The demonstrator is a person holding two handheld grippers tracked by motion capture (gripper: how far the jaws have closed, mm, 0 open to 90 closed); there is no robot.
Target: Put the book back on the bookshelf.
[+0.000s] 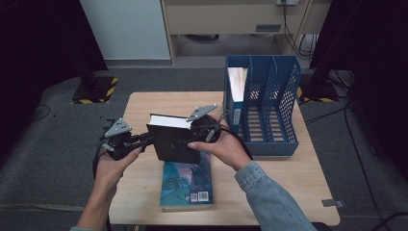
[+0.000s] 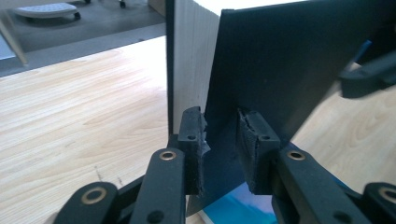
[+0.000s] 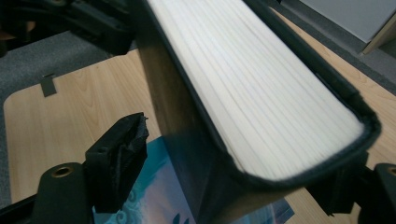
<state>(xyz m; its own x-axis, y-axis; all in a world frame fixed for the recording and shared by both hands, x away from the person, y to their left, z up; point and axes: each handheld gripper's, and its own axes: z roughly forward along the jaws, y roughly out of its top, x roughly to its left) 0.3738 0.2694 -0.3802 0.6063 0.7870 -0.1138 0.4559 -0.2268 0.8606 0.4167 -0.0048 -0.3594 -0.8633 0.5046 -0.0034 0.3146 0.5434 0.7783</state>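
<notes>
Pale wood of the table [image 1: 144,103] runs under both hands, with grey floor around it. Between the left gripper [image 2: 220,151] pads sits the front cover of a black hardcover book [image 1: 173,137]: in the left gripper view the jaws stand narrow around that single board, near its lower edge, one pad against it and the other very close, so the cover looks pinched and peeled away from the cream page block. The right gripper [image 3: 233,179] has its jaws spread wide around the whole thickness of the book at its other side; the left pad [image 3: 119,161] stands clear of the cover, and the far pad is hidden behind the book, so a firm hold cannot be confirmed there.

The step in hand appears to be standing the black book upright and steadying it between both tools, probably for filing in the blue file rack [image 1: 269,103], which stands to the right of the right gripper. The next move likely calls for a grip across the full book, not one cover, before lifting.

From the high view come the rack, a white-paged volume [image 1: 236,84] already in its leftmost slot, and a teal paperback [image 1: 187,180] lying flat under the held book. Pad contact is visible in the gripper views.
</notes>
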